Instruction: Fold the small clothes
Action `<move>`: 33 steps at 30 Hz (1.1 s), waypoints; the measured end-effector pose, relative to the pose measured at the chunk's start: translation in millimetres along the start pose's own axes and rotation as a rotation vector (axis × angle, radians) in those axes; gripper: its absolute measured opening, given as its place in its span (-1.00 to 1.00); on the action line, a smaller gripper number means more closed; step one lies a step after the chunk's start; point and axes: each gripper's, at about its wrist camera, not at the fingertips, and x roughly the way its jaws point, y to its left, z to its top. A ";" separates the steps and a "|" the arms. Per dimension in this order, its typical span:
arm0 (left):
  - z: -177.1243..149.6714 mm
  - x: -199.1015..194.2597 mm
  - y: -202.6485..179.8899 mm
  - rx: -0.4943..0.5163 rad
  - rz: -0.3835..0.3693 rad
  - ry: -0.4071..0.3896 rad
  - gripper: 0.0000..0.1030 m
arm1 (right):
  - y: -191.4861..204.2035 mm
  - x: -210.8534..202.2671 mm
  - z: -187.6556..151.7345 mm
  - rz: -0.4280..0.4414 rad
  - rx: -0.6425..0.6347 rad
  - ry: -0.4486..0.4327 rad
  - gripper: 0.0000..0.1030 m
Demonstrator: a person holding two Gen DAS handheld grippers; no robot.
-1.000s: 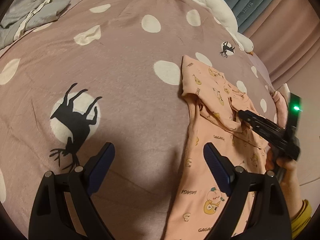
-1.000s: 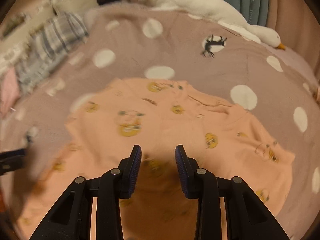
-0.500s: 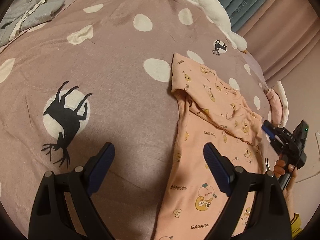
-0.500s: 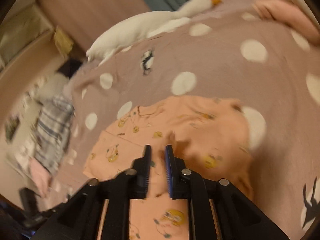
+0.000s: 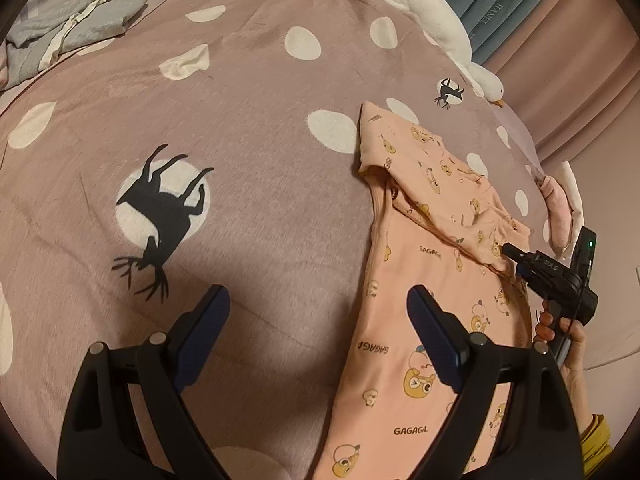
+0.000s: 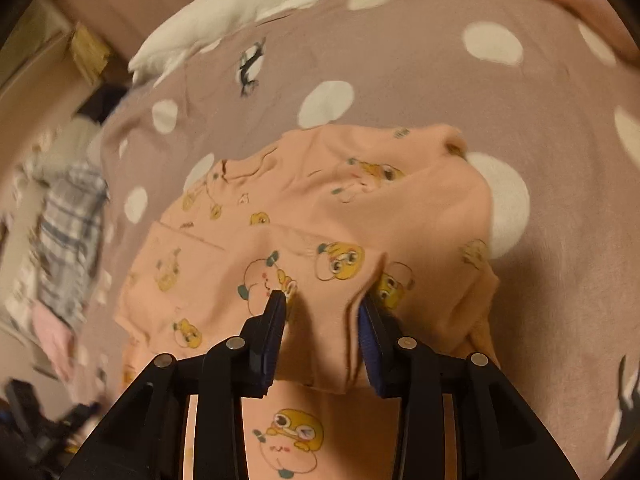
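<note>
A peach baby garment (image 5: 420, 320) printed with cartoon animals lies on the mauve spotted bedspread (image 5: 240, 120), one sleeve folded in over its body. In the right wrist view a raised fold of that garment (image 6: 320, 200) fills the gap between the fingers of my right gripper (image 6: 320, 300), which is shut on it. The left wrist view shows the right gripper (image 5: 510, 250) at the sleeve's outer edge, held by a hand (image 5: 560, 332). My left gripper (image 5: 316, 296) hovers open above the garment's left edge, with nothing between its fingers.
A white goose plush (image 5: 420, 4) lies along the far edge of the bed. A heap of grey and plaid clothes (image 5: 80, 24) sits at the far left. Folded pink and white items (image 5: 560, 208) rest at the right edge. Curtains hang behind.
My right gripper swung from above the garment's middle to its right side, rolling as it went, and now has a fold of cloth between its fingers. The left gripper has barely moved.
</note>
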 end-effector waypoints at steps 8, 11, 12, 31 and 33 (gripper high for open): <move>-3.9 -1.6 -1.6 0.010 0.000 0.001 0.76 | 32.9 -50.4 19.4 -0.132 -0.179 -0.159 -0.90; -5.6 0.9 -3.0 0.014 0.002 0.004 0.76 | 22.4 -73.8 27.2 -0.157 -0.147 -0.214 -0.90; -6.1 2.0 -3.1 0.015 0.001 0.006 0.76 | 15.3 -76.7 28.4 -0.178 -0.133 -0.222 -0.90; 56.8 47.5 -70.1 0.139 -0.065 0.009 0.72 | -36.3 -75.8 28.6 -0.186 -0.071 -0.209 -0.34; 70.3 57.4 -84.8 0.148 -0.092 0.000 0.59 | -31.5 -80.9 26.6 -0.129 -0.081 -0.228 -0.34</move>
